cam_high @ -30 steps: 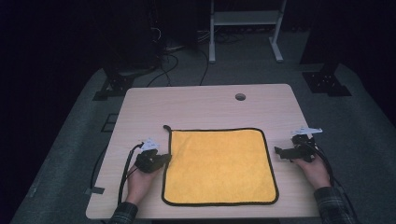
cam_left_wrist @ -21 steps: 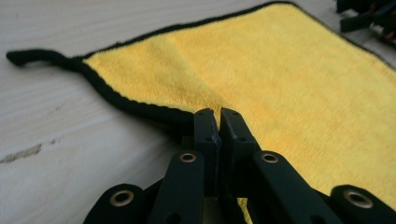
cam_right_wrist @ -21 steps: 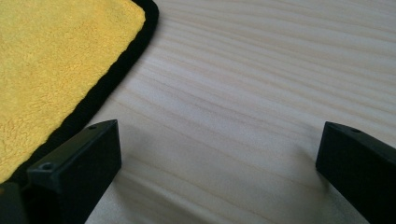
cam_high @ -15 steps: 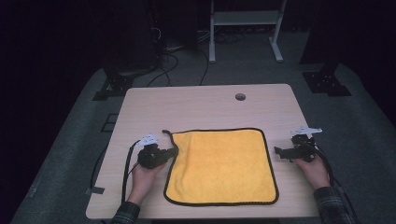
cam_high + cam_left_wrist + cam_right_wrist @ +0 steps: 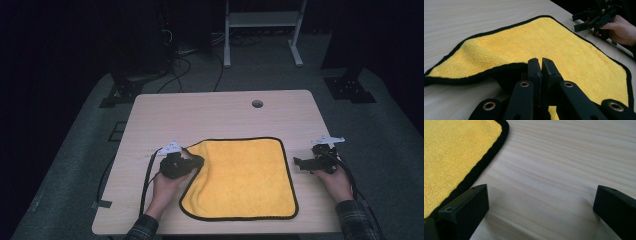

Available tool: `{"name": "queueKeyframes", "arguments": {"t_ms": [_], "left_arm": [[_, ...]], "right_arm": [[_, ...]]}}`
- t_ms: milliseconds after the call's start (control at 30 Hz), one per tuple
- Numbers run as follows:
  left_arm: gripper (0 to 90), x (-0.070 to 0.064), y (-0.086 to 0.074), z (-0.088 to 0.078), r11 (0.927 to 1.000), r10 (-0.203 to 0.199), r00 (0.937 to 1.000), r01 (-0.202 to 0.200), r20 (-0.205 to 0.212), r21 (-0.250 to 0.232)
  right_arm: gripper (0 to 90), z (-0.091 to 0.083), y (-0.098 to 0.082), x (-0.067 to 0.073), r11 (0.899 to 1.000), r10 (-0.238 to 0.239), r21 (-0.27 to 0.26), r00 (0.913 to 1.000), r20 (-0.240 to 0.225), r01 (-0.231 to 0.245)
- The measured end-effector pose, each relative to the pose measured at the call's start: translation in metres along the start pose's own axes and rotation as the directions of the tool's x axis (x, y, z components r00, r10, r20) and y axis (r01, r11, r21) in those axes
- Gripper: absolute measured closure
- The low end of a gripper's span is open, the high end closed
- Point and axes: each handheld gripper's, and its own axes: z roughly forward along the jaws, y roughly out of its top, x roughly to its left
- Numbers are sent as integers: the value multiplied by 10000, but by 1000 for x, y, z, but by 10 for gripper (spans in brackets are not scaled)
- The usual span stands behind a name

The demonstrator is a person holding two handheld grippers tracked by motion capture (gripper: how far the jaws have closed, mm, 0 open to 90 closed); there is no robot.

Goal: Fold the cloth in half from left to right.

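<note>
Dragged inward since the earlier frame, soft, light yellow cloth (image 5: 240,175) lifts by its black hem in clamped left gripper (image 5: 194,162); right gripper (image 5: 303,164) gapes empty.

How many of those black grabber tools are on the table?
2. The left gripper grips the yellow cloth's left edge; the right gripper sits open beside its right edge.

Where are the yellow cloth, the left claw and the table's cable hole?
yellow cloth (image 5: 245,175), high view, middle of its flat part
left claw (image 5: 541,65), left claw view, between its closed tips
cable hole (image 5: 257,104), high view, its centre
</note>
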Motion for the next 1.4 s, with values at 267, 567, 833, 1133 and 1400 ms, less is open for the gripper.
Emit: {"name": "queueKeyframes", "arguments": {"t_ms": [267, 567, 833, 1133, 1400], "left_arm": [[856, -8, 8, 23, 9995, 264, 9993, -268, 248, 159], [856, -17, 17, 41, 9979, 543, 9975, -557, 447, 318], [857, -22, 24, 53, 9974, 655, 9962, -672, 582, 271], [857, -28, 32, 67, 9965, 781, 9940, -800, 771, 225], [857, -37, 38, 83, 9943, 991, 9897, -1027, 1035, 292]], "right_arm": [[0, 0, 0, 0, 10000, -10, -3, 10000, -14, 10], [0, 0, 0, 1, 10000, -11, -4, 10000, -12, 11], [0, 0, 0, 1, 10000, -16, -4, 10000, -18, 16], [0, 0, 0, 1, 10000, -48, -4, 10000, -47, 48], [0, 0, 0, 1, 10000, -50, -4, 10000, -47, 50]]}}
